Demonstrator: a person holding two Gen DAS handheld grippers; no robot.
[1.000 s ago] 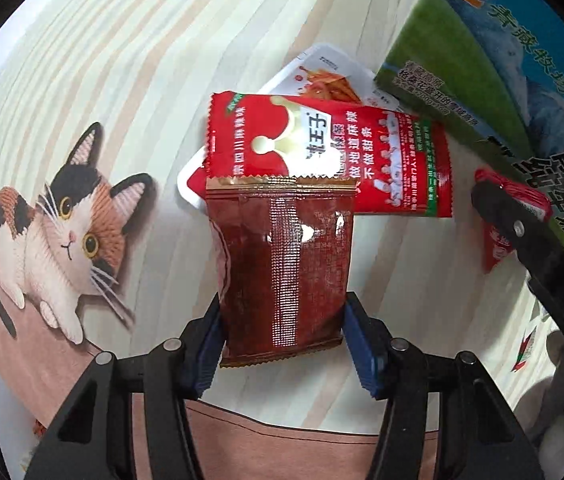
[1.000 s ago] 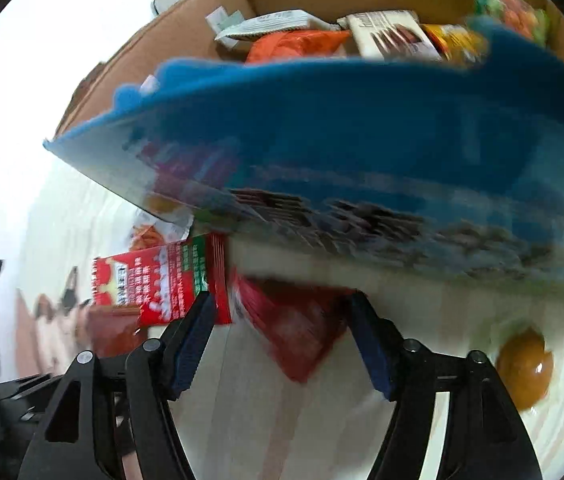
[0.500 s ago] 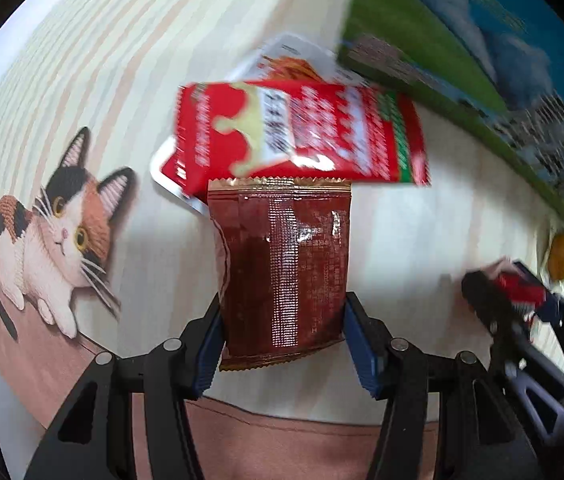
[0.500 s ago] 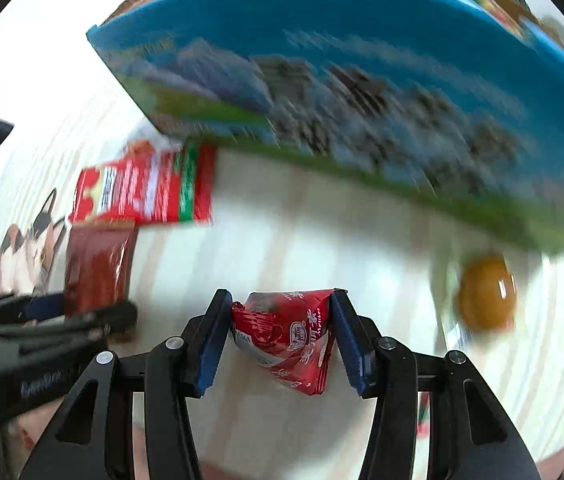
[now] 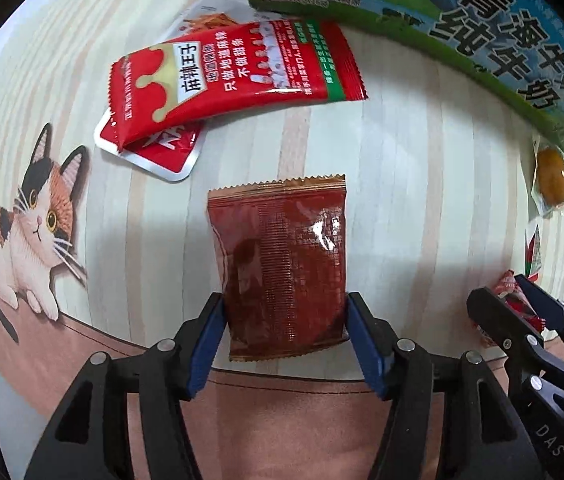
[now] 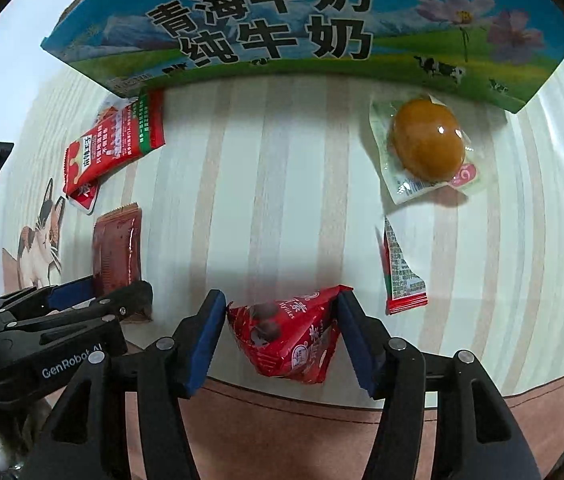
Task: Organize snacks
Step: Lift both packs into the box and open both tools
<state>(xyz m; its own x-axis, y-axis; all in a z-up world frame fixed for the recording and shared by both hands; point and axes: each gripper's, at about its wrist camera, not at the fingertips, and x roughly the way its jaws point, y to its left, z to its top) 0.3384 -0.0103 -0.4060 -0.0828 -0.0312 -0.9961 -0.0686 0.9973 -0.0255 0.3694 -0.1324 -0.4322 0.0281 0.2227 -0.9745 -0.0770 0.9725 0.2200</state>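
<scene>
A tall blue-and-green milk carton box (image 6: 305, 28) stands along the far side of a pale striped tablecloth (image 6: 274, 184), and everything else lies on the near side of it. The left gripper (image 5: 285, 332) pinches the lower end of a flat dark-red foil snack packet (image 5: 282, 264) between its blue pads; the packet's crimped top edge points toward the box, with open cloth between them. Left of that gap, a bright red long snack pouch (image 5: 238, 72) lies tilted, one end touching the box's base, overlapping a silver-edged red sachet (image 5: 154, 152). A printed calico cat (image 5: 30, 216) decorates the cloth farther left of the box. The right gripper (image 6: 282, 332) clamps a red triangular candy packet (image 6: 289, 336) near the cloth's front edge. Just below the box's right end sits a clear-wrapped brown egg (image 6: 425, 144); nearer, a narrow red-and-white sachet (image 6: 401, 272). A wide bare strip of cloth runs from the box to both grippers.
</scene>
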